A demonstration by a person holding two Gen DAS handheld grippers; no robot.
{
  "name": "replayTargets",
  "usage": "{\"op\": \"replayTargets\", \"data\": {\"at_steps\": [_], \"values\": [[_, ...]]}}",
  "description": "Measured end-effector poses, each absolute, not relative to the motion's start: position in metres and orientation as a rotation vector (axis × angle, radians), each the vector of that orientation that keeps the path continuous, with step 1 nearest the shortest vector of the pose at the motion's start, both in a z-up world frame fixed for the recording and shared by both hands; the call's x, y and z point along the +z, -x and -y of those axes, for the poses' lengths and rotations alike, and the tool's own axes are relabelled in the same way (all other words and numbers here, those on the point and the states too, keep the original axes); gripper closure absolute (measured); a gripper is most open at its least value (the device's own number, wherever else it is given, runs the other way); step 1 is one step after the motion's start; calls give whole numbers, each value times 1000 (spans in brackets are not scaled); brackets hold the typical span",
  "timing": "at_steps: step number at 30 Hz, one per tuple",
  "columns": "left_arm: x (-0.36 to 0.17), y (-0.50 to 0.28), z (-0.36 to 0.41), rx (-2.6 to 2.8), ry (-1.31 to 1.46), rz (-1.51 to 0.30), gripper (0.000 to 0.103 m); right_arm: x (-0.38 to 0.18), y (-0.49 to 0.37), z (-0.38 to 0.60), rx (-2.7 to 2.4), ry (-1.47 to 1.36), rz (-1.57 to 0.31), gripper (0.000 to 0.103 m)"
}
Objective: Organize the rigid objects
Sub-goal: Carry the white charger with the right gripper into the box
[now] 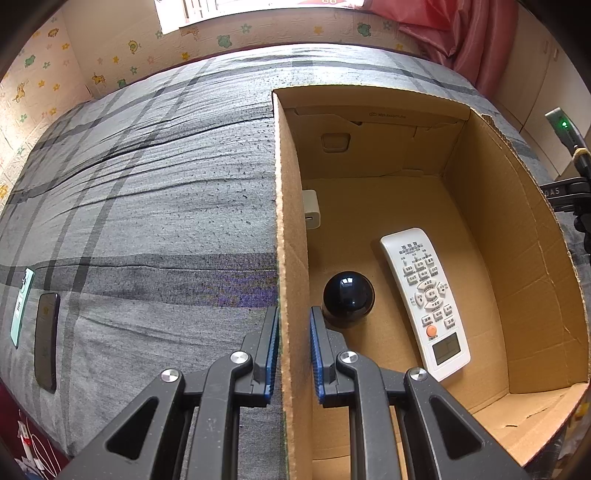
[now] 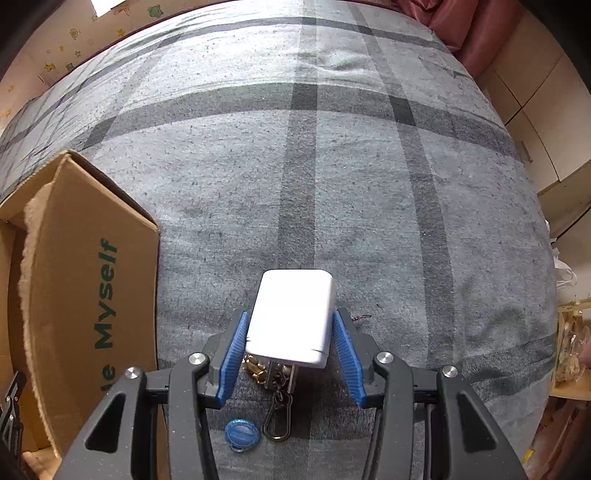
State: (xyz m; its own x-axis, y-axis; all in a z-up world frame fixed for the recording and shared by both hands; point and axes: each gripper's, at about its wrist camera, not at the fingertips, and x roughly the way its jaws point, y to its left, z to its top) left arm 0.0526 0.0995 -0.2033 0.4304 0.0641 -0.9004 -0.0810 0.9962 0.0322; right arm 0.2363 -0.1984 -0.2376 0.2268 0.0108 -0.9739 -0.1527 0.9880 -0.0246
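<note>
In the left wrist view, an open cardboard box (image 1: 290, 221) stands on the grey plaid bed. Inside it lie a white remote (image 1: 424, 295), a black ball (image 1: 348, 297) and a small white charger (image 1: 311, 210). My left gripper (image 1: 293, 312) is shut on the box's left wall, one blue pad on each side. In the right wrist view, my right gripper (image 2: 290, 314) points down at the bed and is shut on a white block-shaped adapter (image 2: 291, 310). Beneath it lie brass keys (image 2: 258, 369), a carabiner (image 2: 277, 421) and a blue fob (image 2: 242, 434).
The box's outer side (image 2: 85, 258), printed in green letters, stands left of the right gripper. A dark phone (image 1: 46, 339) and a mint-green one (image 1: 22, 302) lie at the bed's left edge. Wide bare blanket (image 2: 332, 166) stretches beyond the adapter. A pink curtain (image 1: 472, 33) hangs at the back right.
</note>
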Motion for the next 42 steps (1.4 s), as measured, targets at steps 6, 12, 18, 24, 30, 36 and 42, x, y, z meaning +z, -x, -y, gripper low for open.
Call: {"op": "replayTargets", "data": {"at_steps": [6, 12, 18, 24, 30, 36, 42], "values": [[-201, -51, -98, 91, 9, -1122, 86, -211, -227, 192, 119, 151, -1296, 53], [-201, -51, -97, 94, 10, -1122, 86, -195, -226, 190, 131, 159, -1268, 53], [-201, -52, -98, 93, 15, -1122, 86, -176, -219, 186, 151, 158, -1239, 53], [-202, -52, -99, 93, 17, -1123, 86, -154, -210, 174, 180, 177, -1207, 53], [-202, -52, -100, 93, 17, -1124, 86, -135, -203, 156, 228, 183, -1184, 53], [-203, -52, -100, 91, 21, -1124, 86, -118, -196, 130, 281, 208, -1157, 53], [-203, -52, -101, 89, 22, -1123, 86, -107, -188, 103, 344, 228, -1137, 53]]}}
